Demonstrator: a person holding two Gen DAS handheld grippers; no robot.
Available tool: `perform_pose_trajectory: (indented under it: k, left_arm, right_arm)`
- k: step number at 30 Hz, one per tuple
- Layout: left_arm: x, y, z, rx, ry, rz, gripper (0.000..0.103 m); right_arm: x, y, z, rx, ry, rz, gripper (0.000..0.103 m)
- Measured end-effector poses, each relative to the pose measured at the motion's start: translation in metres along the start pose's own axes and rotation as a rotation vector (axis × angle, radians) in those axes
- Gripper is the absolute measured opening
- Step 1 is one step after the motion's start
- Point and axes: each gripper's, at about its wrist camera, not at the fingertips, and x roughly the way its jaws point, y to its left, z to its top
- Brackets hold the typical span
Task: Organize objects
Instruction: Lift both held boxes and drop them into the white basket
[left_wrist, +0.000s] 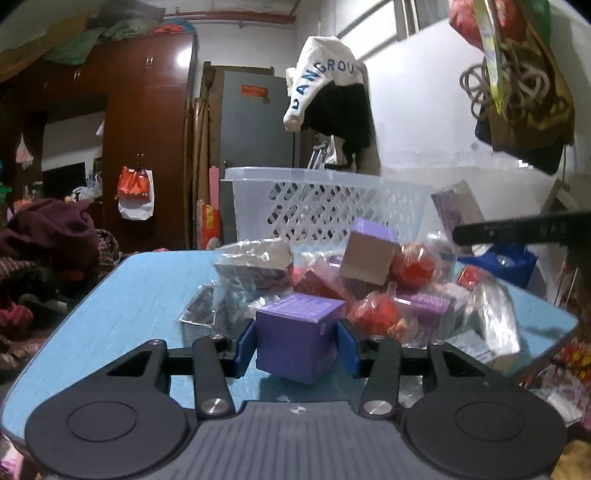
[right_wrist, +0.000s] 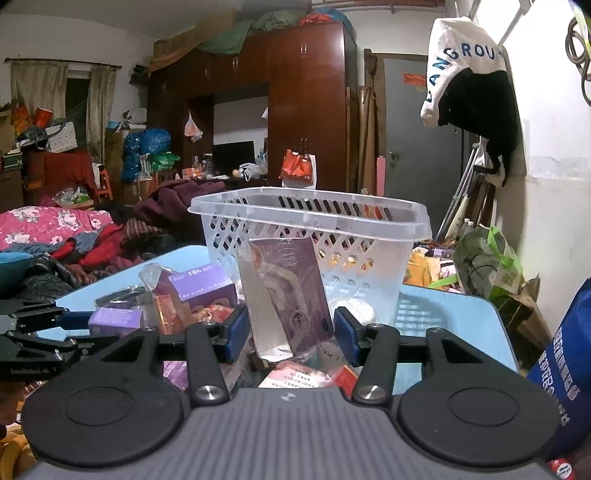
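My left gripper (left_wrist: 297, 345) is shut on a purple box (left_wrist: 301, 338) and holds it just above the blue table (left_wrist: 129, 302). Behind it lies a pile of wrapped red packets (left_wrist: 412, 267), purple boxes and a brown box (left_wrist: 369, 258). A clear plastic basket (left_wrist: 325, 206) stands at the table's far side. My right gripper (right_wrist: 291, 332) has its blue pads on either side of a clear packet with a purple card (right_wrist: 291, 291), held upright in front of the basket (right_wrist: 314, 221); the packet does not fill the gap. The left gripper shows at the left of the right wrist view (right_wrist: 44, 325).
A dark wardrobe (right_wrist: 306, 110) and a grey door (left_wrist: 255, 147) stand behind. Clothes are heaped at the left (right_wrist: 74, 236). A white bag (left_wrist: 325, 85) hangs on the right wall. A blue bag (right_wrist: 569, 369) is at the right of the table.
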Motion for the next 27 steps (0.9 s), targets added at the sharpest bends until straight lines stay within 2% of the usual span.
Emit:
perform_pose_trajectory:
  k: [4, 7, 16, 19, 22, 25, 27]
  left_arm:
    - [0.007, -0.002, -0.004, 0.019, 0.008, 0.008, 0.056]
    - [0.006, 0.002, -0.006, -0.008, -0.009, -0.015, 0.050]
    - [-0.020, 0.010, 0.021, -0.058, -0.170, 0.003, 0.047]
    - [-0.013, 0.016, 0.046, -0.074, -0.208, -0.017, 0.047]
    - [0.006, 0.023, 0.085, -0.120, -0.224, -0.057, 0.047]
    - [0.039, 0.030, 0.128, -0.160, -0.185, -0.127, 0.046]
    - [0.064, 0.031, 0.151, -0.181, -0.142, -0.164, 0.046]
  right_arm:
    - [-0.001, -0.001, -0.001, 0.004, -0.002, 0.001, 0.054]
    - [-0.003, -0.002, -0.002, 0.006, -0.006, 0.000, 0.054]
    - [-0.009, -0.005, 0.010, 0.014, -0.042, -0.010, 0.054]
    - [-0.004, -0.007, 0.026, 0.006, -0.063, -0.017, 0.054]
    - [0.009, -0.010, 0.048, 0.002, -0.074, -0.009, 0.054]
    - [0.029, -0.013, 0.074, -0.020, -0.071, -0.035, 0.054]
    - [0.045, -0.021, 0.088, 0.016, -0.043, -0.020, 0.054]
